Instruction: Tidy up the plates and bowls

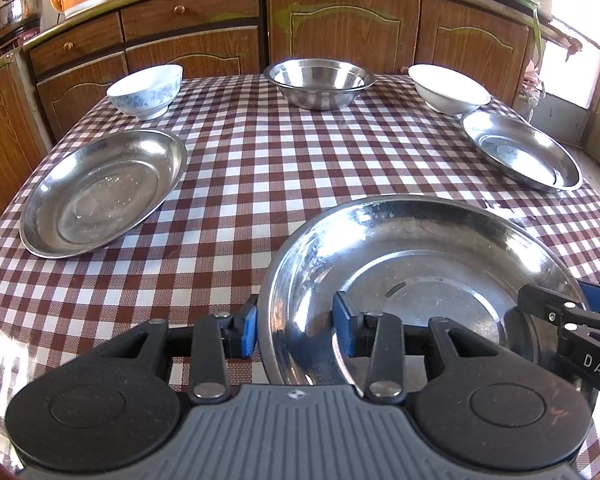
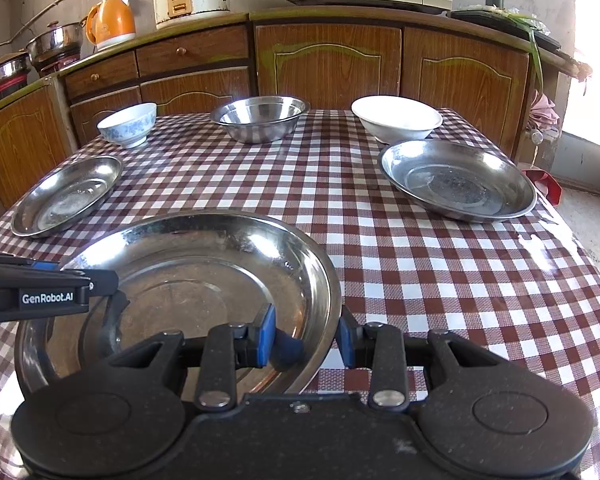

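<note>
The near steel plate [image 1: 420, 280] sits at the front of the checkered table [image 1: 240, 200], straddled at opposite rims by both tools. The left tool [image 1: 296, 330] has one blue pad outside its left rim and one inside; the right tool [image 2: 306, 336] likewise brackets its right rim. Whether either is clenched on the rim or merely around it, I cannot tell.

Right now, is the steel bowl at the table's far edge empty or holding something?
Empty. The steel bowl shows only bare shiny inner walls in both wrist views, though its very bottom is hidden behind the near rim.
</note>
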A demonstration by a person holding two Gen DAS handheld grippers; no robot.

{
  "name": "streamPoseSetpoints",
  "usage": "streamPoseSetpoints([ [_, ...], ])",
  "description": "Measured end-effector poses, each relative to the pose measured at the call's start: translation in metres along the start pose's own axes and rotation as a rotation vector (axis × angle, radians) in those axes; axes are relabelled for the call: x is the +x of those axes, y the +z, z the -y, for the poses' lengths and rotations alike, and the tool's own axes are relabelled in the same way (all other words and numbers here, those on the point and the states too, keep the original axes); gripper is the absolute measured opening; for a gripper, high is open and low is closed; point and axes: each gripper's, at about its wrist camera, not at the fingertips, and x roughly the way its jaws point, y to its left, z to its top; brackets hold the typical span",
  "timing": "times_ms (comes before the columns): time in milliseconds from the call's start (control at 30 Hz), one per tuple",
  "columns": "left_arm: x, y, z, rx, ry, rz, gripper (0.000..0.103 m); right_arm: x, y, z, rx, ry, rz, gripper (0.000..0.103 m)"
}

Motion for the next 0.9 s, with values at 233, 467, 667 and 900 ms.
streamPoseSetpoints([
  [233,0.004,-0.002,-0.003,-0.005,0.003,-0.007,0.04,0.006,0.0,0.0,-0.004,0.006,-0.009,0.041],
  [467,0.008,-0.003,-0.005,-0.006,0.003,-0.023,0.04,0.01,-0.003,-0.002,-0.005,0.008,-0.023,0.041],
  [667,0.009,-0.004,-0.005,-0.003,0.005,-0.021,0.04,0.012,-0.005,-0.003,-0.006,0.005,-0.023,0.041],
  [900,0.01,-0.005,-0.006,-0.006,0.003,-0.023,0.041,0.013,-0.006,-0.002,0.003,0.009,-0.031,0.041],
])
